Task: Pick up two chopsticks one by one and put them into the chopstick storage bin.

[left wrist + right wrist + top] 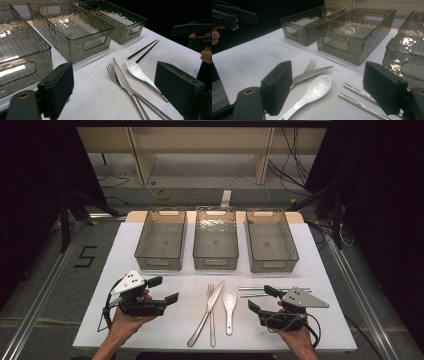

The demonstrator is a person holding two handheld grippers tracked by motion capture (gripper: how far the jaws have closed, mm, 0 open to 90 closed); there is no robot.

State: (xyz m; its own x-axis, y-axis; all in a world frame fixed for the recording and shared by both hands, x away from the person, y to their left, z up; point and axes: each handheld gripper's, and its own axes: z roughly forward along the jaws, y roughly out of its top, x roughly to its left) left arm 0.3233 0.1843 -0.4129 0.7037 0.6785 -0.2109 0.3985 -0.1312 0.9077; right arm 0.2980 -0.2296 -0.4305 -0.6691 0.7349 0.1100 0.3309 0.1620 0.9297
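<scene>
White paper covers the table, and the white spoon serves as the landmark. Its handle end is cut off by the near jaw in the right gripper view. The chopsticks' far tips are hard to make out in the high view. Just left of the spoon lie the knife and fork, crossing each other. Beyond the spoon stand three clear bins, leaving bare paper on both sides. The left gripper hovers well left of the spoon, jaws wide apart and empty. The right gripper hangs just right of it, likewise spread and holding nothing.
</scene>
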